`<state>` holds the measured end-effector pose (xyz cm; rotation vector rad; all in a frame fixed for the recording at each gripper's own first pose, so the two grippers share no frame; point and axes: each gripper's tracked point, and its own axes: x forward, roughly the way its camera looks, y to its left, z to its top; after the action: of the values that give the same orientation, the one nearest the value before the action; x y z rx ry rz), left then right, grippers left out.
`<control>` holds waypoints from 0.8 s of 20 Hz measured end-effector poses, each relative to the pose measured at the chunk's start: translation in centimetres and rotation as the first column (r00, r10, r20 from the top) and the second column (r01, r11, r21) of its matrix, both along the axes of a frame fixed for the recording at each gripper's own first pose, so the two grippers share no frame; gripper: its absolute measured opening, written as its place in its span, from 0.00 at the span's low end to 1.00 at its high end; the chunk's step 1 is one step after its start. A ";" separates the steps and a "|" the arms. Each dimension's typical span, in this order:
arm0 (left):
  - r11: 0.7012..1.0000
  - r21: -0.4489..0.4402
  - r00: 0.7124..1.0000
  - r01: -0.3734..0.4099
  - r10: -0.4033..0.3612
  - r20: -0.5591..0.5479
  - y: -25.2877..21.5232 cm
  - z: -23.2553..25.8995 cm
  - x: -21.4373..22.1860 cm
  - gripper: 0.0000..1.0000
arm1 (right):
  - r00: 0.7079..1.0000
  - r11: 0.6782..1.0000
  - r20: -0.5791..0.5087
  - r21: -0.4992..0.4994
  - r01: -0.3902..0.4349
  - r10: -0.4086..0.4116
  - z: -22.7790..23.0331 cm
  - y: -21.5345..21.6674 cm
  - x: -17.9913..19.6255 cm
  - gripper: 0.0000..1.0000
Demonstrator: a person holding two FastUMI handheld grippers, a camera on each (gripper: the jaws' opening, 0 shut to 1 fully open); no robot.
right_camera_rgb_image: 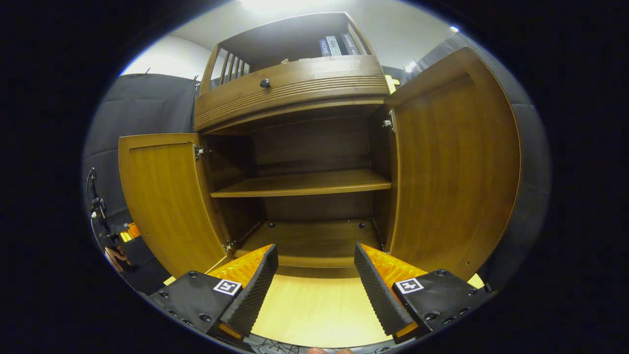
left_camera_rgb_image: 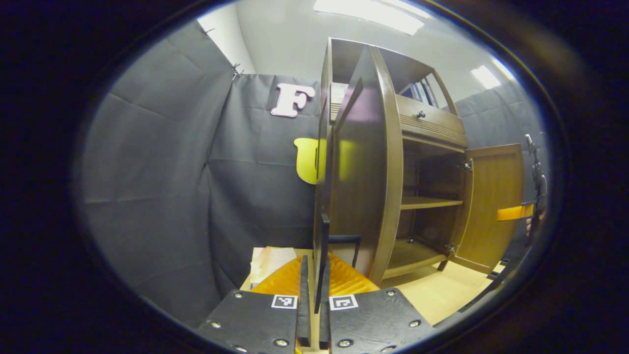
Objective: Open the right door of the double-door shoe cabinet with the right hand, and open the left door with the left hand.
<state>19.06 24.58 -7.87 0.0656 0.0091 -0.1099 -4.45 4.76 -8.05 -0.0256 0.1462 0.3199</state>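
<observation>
In the left gripper view the left tongs (left_camera_rgb_image: 314, 290) are nearly closed at the bottom centre, fingers pinched on the thin dark handle (left_camera_rgb_image: 324, 246) of the left door (left_camera_rgb_image: 361, 187), which stands swung out edge-on in mid-frame. In the right gripper view the right tongs (right_camera_rgb_image: 314, 282) are spread wide at the bottom, holding nothing, above the pale table (right_camera_rgb_image: 314, 309). The shoe cabinet (right_camera_rgb_image: 295, 88) fills the centre there, its right door (right_camera_rgb_image: 457, 167) open at the right, the shelf (right_camera_rgb_image: 304, 184) bare.
</observation>
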 end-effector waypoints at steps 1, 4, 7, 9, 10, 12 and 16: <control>1.000 0.013 1.000 -0.001 0.001 -0.007 0.2 0.0 -0.4 0.07 | 1.000 1.000 0.009 -0.004 0.008 -0.008 0.2 -0.4 0.1 0.98; 0.999 0.004 0.999 -0.036 0.036 -0.039 2.0 -0.8 -2.8 0.07 | 0.999 0.999 0.032 0.000 0.037 -0.037 0.8 -1.9 0.7 0.98; 0.996 -0.028 0.997 -0.082 0.082 -0.014 2.0 1.0 -6.3 0.09 | 0.997 0.998 0.053 0.003 0.064 -0.064 1.4 -3.0 1.2 0.98; 0.993 -0.031 0.993 -0.117 0.118 0.015 1.3 3.2 -8.5 0.07 | 0.995 0.997 0.069 -0.002 0.074 -0.073 2.2 -3.7 1.5 0.98; 0.990 -0.040 0.990 -0.137 0.138 0.022 1.0 4.2 -9.3 0.11 | 0.994 0.997 0.083 -0.001 0.075 -0.074 2.7 -4.0 1.5 0.95; 0.988 -0.075 0.990 -0.136 0.139 0.038 -0.5 6.5 -10.2 0.09 | 0.991 0.997 0.106 0.002 0.077 -0.077 3.8 -4.2 1.5 0.92; 0.984 -0.118 0.986 -0.136 0.146 0.078 -3.2 10.4 -11.7 0.31 | 0.991 0.997 0.109 0.015 0.070 -0.071 5.0 -4.4 0.8 0.98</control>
<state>7.40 21.39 2.54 -0.0430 -0.0789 0.0345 -3.62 0.38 -3.02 -0.0270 0.0366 0.2477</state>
